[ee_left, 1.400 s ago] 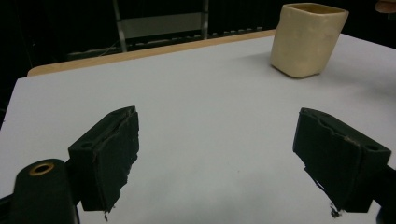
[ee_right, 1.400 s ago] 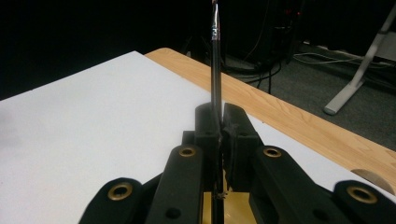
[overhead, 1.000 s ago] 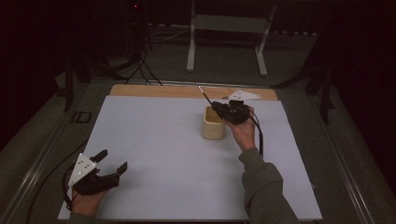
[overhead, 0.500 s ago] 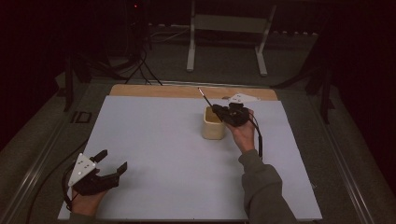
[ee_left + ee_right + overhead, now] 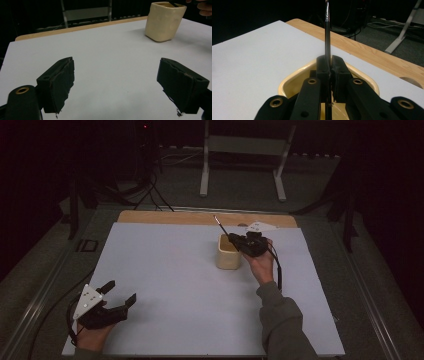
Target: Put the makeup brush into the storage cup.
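- The right gripper (image 5: pixel 235 239) is clamped on a thin, dark, pencil-like stick (image 5: pixel 327 32), jaws pressed together directly over a cream, square-mouthed plastic cup (image 5: pixel 228 253).
- The stick's lower end dips into the cup; its upper end slants up toward the table's far edge.
- The cup stands upright on the white table sheet (image 5: pixel 190 285), right of centre.
- The left gripper (image 5: pixel 120 294) rests near the sheet's near-left corner, jaws wide apart and empty.
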Motion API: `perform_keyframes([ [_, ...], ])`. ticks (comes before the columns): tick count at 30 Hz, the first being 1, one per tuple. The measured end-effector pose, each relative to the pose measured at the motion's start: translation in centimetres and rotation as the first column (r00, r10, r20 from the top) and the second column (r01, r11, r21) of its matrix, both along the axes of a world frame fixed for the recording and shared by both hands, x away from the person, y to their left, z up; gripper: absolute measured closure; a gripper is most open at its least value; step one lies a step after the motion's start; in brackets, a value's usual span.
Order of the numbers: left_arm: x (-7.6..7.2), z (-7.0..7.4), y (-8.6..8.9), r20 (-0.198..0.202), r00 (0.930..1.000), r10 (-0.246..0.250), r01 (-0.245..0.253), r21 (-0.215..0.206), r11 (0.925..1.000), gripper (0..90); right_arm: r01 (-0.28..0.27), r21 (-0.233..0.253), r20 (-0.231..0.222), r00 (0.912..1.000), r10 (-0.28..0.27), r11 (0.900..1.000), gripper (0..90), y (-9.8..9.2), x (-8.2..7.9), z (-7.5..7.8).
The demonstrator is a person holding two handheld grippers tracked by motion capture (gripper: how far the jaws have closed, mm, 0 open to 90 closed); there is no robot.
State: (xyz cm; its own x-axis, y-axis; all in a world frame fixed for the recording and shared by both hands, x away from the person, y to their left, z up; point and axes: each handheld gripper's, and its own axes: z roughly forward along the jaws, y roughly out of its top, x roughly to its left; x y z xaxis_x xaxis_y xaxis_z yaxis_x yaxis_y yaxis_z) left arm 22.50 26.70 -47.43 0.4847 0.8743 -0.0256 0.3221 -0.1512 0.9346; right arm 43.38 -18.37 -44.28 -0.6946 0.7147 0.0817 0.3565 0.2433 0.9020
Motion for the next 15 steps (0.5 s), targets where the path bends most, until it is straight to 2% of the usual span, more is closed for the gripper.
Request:
perform_keyframes([
  [13,0.02,-0.02,-0.03,-0.001,1.0000,0.000,0.000,0.001,1.0000,15.5,-0.003,-0.003,-0.006,1.0000,0.003,1.000,84.8,-0.06,0.08,0.02],
  [14,0.02,-0.02,-0.02,0.000,1.0000,0.000,0.000,0.001,1.0000,15.5,-0.008,-0.010,-0.012,0.9999,0.008,1.000,81.6,0.00,0.14,-0.05],
  [15,0.02,-0.02,-0.02,0.000,1.0000,0.000,0.000,0.000,1.0000,15.5,-0.010,-0.007,-0.014,0.9999,0.010,1.000,64.2,0.05,0.16,-0.15],
])
